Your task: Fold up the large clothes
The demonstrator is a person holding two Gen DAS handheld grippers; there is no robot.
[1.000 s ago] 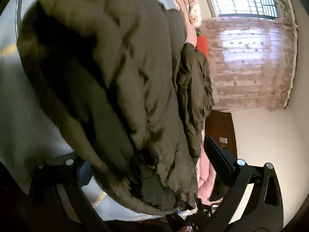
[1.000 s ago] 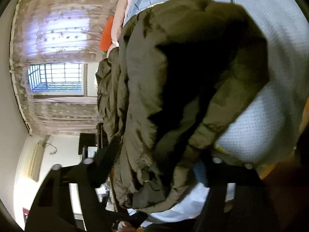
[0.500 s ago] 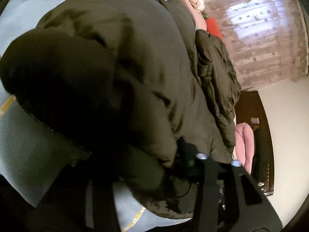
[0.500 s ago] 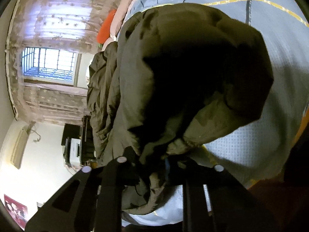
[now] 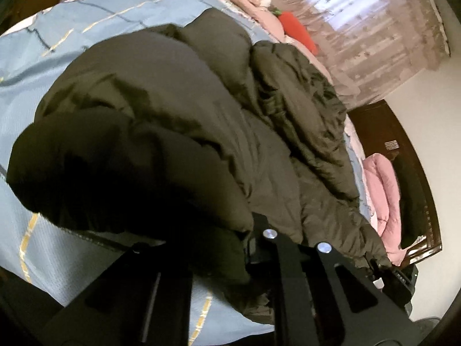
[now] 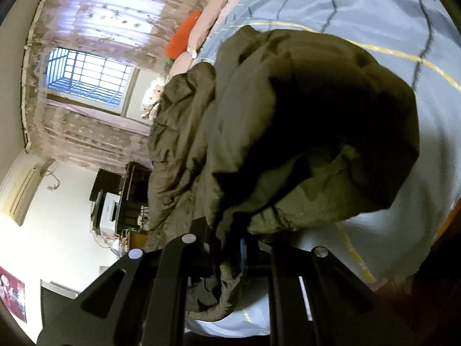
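A: Your left gripper (image 5: pixel 245 248) and right gripper (image 6: pixel 230 253) have just been closing; both now pinch the near hem of the olive padded coat (image 5: pixel 173 121), which lies bunched on the blue bedspread (image 5: pixel 86 23).

B: So lift now?

A: Yes; raise both ends level, keep the hem taut between you, and carry it toward the pink pillows (image 5: pixel 259 14) so the fold lands square.

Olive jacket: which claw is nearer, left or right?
Neither, it's a tie. The left claw has just been closing and is now shut on the olive jacket at its near edge, with fabric pinched between the jaws. The right claw has done likewise.
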